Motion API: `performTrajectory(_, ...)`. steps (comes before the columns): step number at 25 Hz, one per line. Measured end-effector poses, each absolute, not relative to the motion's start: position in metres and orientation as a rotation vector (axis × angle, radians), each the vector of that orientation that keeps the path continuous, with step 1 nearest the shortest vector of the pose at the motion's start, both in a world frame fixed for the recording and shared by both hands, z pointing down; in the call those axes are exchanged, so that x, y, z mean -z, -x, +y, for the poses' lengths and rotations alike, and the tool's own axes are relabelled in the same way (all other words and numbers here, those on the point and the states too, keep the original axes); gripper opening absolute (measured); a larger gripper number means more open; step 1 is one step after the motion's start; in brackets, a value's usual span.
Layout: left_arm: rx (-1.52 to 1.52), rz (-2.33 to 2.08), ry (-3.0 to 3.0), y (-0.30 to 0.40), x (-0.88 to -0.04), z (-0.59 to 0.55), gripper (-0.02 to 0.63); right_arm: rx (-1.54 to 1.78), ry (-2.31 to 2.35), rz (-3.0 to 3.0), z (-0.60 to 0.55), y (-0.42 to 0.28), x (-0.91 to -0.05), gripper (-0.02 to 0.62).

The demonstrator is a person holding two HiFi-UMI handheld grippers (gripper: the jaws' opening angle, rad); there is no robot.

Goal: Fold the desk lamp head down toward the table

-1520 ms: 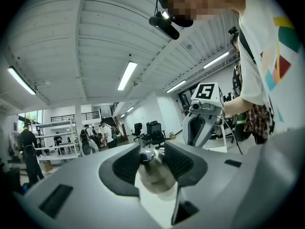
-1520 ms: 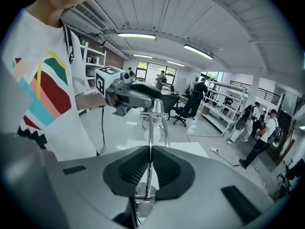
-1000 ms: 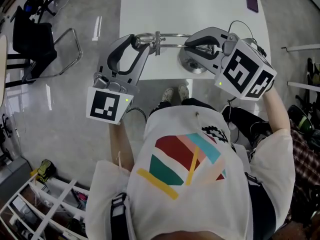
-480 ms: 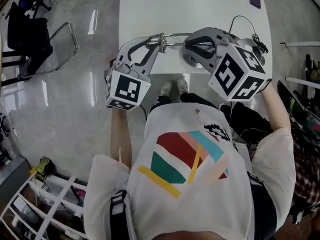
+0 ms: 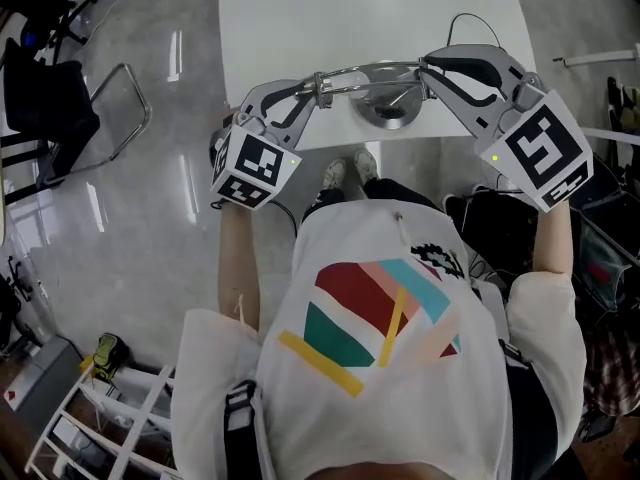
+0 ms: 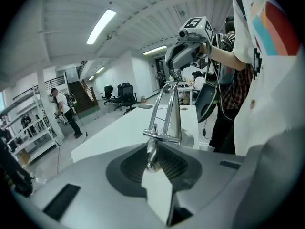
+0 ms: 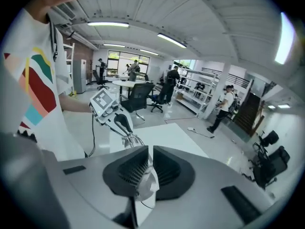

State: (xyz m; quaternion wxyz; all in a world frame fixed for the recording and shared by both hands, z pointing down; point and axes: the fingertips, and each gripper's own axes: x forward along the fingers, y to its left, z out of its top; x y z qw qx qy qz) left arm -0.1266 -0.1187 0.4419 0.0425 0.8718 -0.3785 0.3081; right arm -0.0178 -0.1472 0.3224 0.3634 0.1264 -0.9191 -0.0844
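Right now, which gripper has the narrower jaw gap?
The right gripper: its jaws are almost together, pinching a thin part of the lamp. The left gripper has jaws that have just been closing and stand wider, clamped round the lamp's rod.

Head view: black chair [image 5: 45,103] at left on glossy floor [image 5: 150,228]. White rack [image 5: 110,418] bottom left, yellow-black item [image 5: 105,353] just beside it. Left gripper view: bystander [image 6: 64,113] near shelving [image 6: 28,128], black office chairs [image 6: 125,94], strip light [image 6: 101,26] overhead. Right gripper view: walking person [image 7: 223,106].
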Motion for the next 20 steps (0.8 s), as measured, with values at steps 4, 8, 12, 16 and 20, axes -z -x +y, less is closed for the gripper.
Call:
performTrajectory(4, -1.031, -1.057, -2.685, 0.123, -0.449, -0.116, 0.106, 0.167, -0.526, -2.240, -0.166, -0.031, -0.348, 0.038)
performTrajectory(8, -1.093, -0.990, -2.688, 0.111, -0.455, -0.121, 0.103, 0.007, -0.473, -2.227, -0.158, -0.053, -0.387, 0.038)
performTrajectory(12, -1.142, -0.951, -2.689, 0.097, -0.463, -0.122, 0.101, -0.041, -0.384, -2.237, -0.140, -0.049, -0.411, 0.038)
performTrajectory(16, -1.138, -0.920, -2.680, 0.094, -0.473, -0.126, 0.100, -0.070, -0.354, -2.247, -0.138, -0.040, -0.422, 0.038)
performTrajectory(20, -1.162, -0.907, -2.668, 0.092, -0.477, -0.128, 0.100, -0.094, -0.356, -2.242, -0.139, -0.043, -0.430, 0.038)
